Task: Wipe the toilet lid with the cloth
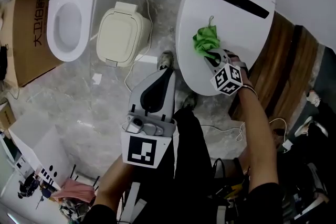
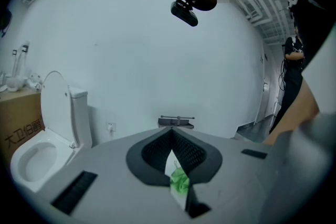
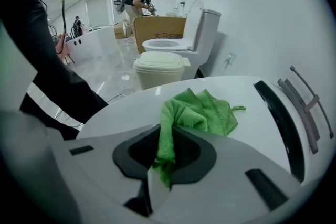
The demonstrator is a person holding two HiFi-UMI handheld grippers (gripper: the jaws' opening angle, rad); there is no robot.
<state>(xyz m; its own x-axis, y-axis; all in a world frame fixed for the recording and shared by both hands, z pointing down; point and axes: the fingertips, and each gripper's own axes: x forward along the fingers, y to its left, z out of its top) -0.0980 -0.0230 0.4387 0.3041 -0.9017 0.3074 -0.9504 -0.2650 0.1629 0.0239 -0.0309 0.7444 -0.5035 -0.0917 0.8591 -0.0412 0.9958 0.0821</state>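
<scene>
open toilet (image 1: 67, 21) | cream lidded bin (image 1: 122, 34) (just beside it) | cardboard box (image 1: 26, 44) | marble floor (image 1: 94, 107)

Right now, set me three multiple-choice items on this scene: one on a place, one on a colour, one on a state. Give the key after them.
1. Where does the cloth lie?
A. On the floor
B. On the closed toilet lid
C. In a toilet bowl

2. What colour is the cloth?
A. Green
B. Blue
C. White

3. How do the right gripper jaws stand?
A. Wide apart, empty
B. Shut on the cloth
C. Shut on a cable

Key:
1 B, the head view shows it bunched on the white lid.
2 A, it is bright green in every view.
3 B, the right gripper view shows a fold pinched between the jaws.
</scene>
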